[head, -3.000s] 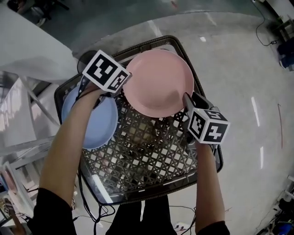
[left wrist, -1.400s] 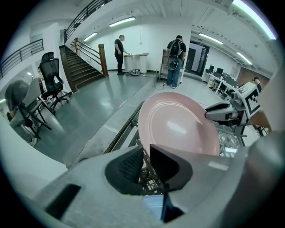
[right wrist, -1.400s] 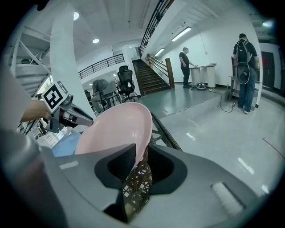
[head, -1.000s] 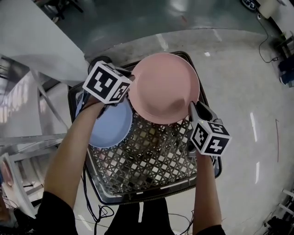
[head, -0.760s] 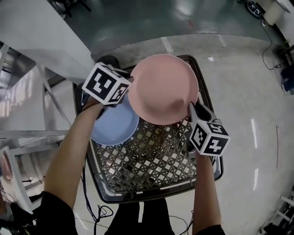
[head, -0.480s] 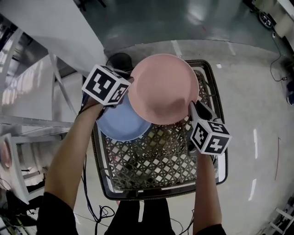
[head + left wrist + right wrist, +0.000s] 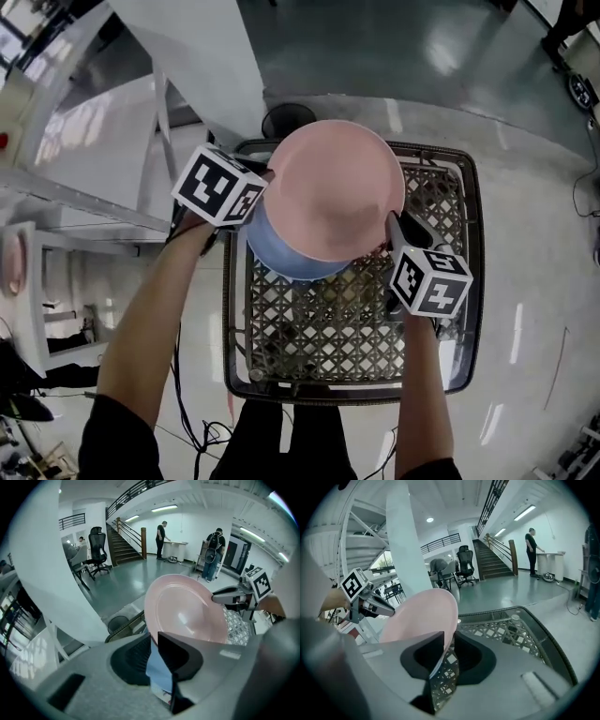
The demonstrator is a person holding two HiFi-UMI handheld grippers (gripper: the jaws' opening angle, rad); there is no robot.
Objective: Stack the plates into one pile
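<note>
Sleeves (image 7: 117, 436) are short and black, trousers (image 7: 281, 442) seemingly black too. Two white cubes — left cube (image 7: 217, 185), right cube (image 7: 429, 281) — carry black square markers.

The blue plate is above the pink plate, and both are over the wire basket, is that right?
Not quite. The head view shows the pink plate on top, overlapping the blue plate beneath it. Both are over the wire basket, as you said.

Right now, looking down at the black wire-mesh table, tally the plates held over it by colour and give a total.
Round pink plate: 1
Round blue plate, partly under the pink one: 1
Total: 2 plates
</note>
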